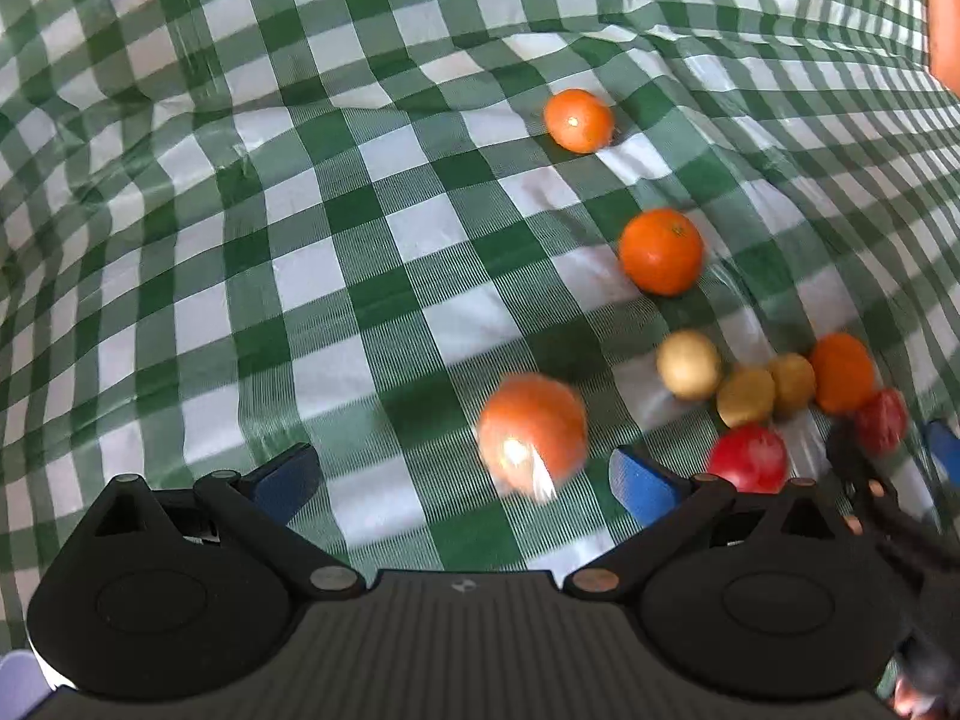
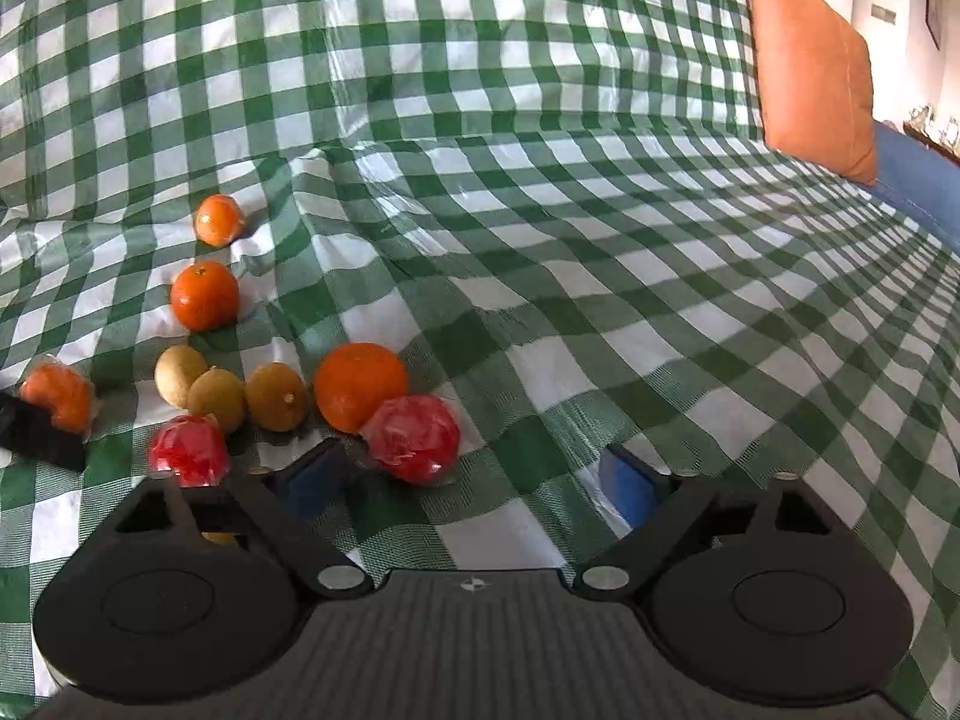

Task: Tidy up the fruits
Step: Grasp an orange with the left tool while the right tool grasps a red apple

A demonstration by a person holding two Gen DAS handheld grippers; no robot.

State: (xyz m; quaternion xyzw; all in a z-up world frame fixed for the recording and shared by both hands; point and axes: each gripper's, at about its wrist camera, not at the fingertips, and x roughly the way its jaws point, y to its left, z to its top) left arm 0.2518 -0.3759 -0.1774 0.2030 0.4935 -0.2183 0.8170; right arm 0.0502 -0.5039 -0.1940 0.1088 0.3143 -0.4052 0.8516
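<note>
Fruits lie on a green-and-white checked cloth (image 1: 360, 276). My left gripper (image 1: 462, 480) is open, and a plastic-wrapped orange (image 1: 531, 432) lies blurred just ahead between its blue fingers. Past it are two bare oranges (image 1: 660, 251) (image 1: 579, 120), three small yellow-brown fruits (image 1: 689, 363) and a fourth orange (image 1: 840, 372). My right gripper (image 2: 474, 483) is open. A wrapped red fruit (image 2: 414, 438) sits between its fingers, close to the left finger (image 2: 315, 477) and well clear of the right one. A second red fruit (image 2: 189, 450) lies outside that finger.
The cloth (image 2: 600, 330) is creased and rises in a fold behind the fruits. An orange cushion (image 2: 810, 60) and a blue surface (image 2: 918, 180) lie at the far right. The left gripper's black body (image 2: 36, 432) shows at the left edge beside the wrapped orange (image 2: 57, 399).
</note>
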